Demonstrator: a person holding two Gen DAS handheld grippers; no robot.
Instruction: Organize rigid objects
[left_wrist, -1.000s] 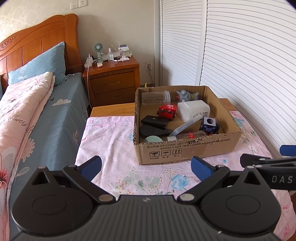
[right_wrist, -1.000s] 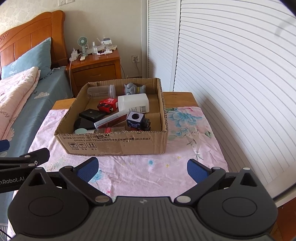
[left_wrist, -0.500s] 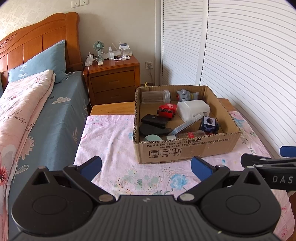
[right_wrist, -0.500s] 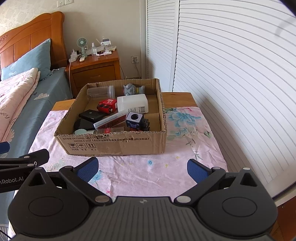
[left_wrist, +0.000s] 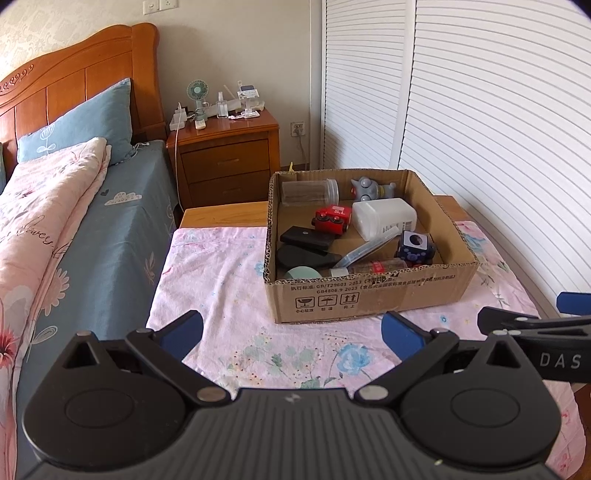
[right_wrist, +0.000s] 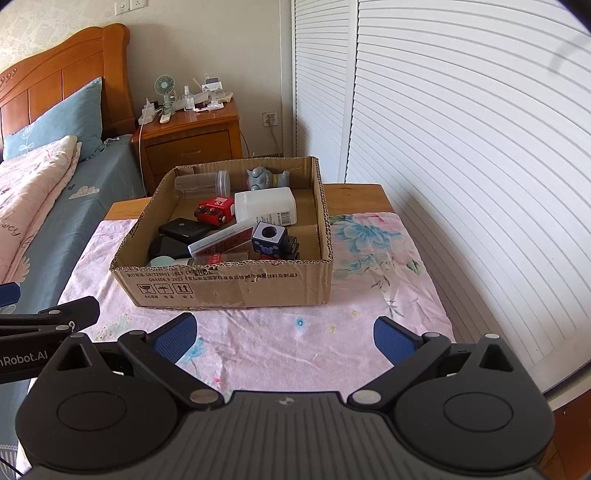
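Observation:
A cardboard box (left_wrist: 369, 295) (right_wrist: 229, 286) stands on a table with a pink floral cloth (left_wrist: 221, 280). It holds several rigid objects: a clear jar (left_wrist: 308, 192), a grey toy figure (left_wrist: 369, 189), a red toy car (left_wrist: 332, 219), a white plastic bottle (left_wrist: 384, 218), a black case (left_wrist: 306, 238), a blue cube (left_wrist: 415, 245) and a clear tube (left_wrist: 365, 247). My left gripper (left_wrist: 291, 332) is open and empty, in front of the box. My right gripper (right_wrist: 284, 332) is open and empty, also in front of the box.
A bed with a blue sheet and pink quilt (left_wrist: 55, 229) lies to the left. A wooden nightstand (left_wrist: 225, 158) with a small fan stands behind. White louvred doors (right_wrist: 461, 147) run along the right. The right gripper's side shows at the left wrist view's right edge (left_wrist: 535, 325).
Both grippers have drifted slightly back and up from the box. Both stay open and empty. Nothing in the box has moved.

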